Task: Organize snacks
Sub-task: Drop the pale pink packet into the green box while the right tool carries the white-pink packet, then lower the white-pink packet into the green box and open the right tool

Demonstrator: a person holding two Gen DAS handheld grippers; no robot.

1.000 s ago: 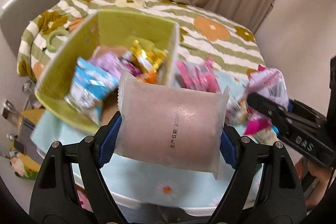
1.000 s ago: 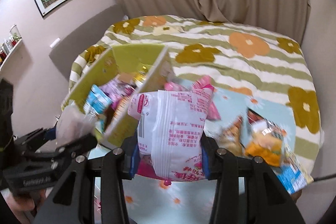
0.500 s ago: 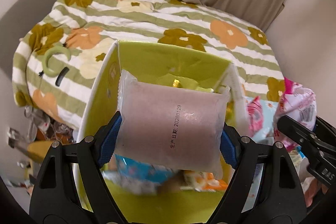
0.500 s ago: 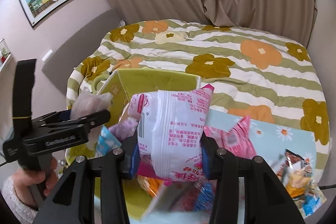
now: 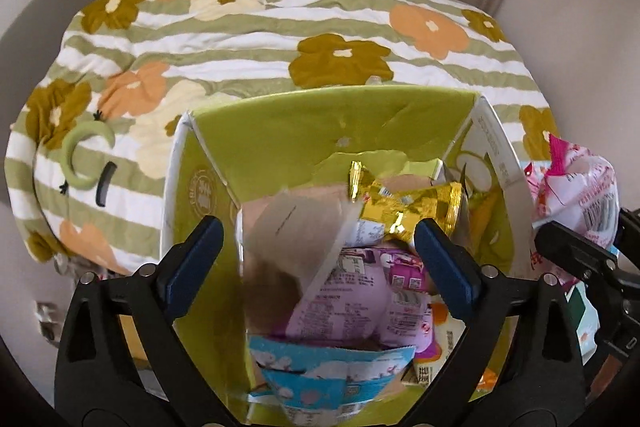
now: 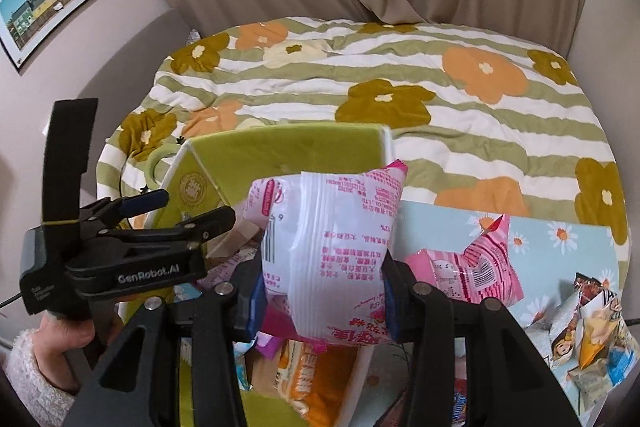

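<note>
Opening over green box (image 5: 280,131), left gripper (image 5: 316,247) is letting pale frosted packet (image 5: 296,223) tumble free onto snack pile. Right gripper (image 6: 320,291) is clamping white-pink pouch (image 6: 328,239) mid-body above box's right wall; light, crinkly, slippery film, probably squashing easily.

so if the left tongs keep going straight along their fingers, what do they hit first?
Most likely the translucent brownish packet, loose and blurred between the opening left tongs. Behind it sit the purple packets piled in the green box. Depth is hard to judge in the fisheye view.
</note>
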